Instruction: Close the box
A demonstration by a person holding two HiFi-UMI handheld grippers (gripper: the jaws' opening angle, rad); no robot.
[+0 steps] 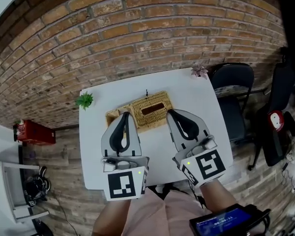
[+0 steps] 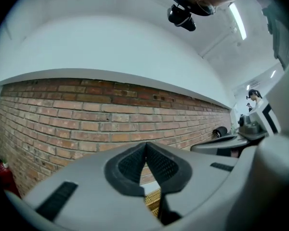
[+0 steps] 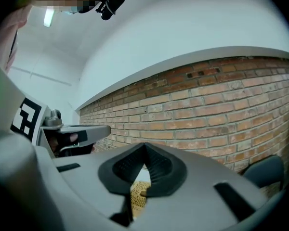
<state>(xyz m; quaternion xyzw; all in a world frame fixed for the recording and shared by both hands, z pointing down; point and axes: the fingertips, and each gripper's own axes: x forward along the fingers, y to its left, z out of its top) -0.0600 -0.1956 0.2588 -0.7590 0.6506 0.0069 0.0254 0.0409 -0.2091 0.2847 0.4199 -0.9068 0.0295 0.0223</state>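
Observation:
A woven wicker box with a dark slot in its top lies at the far middle of the white table. A lower wicker part juts out at its left end. My left gripper is shut with nothing between its jaws, its tip at the box's near left corner. At the box's near right corner my right gripper is also shut and empty. In the left gripper view the gripper has its pads meeting, with wicker showing below. The right gripper view shows the same for that gripper, above more wicker.
A small green plant stands at the table's far left corner and a pinkish flower at the far right. A black chair is right of the table. The brick wall rises behind. A red case sits on the floor at left.

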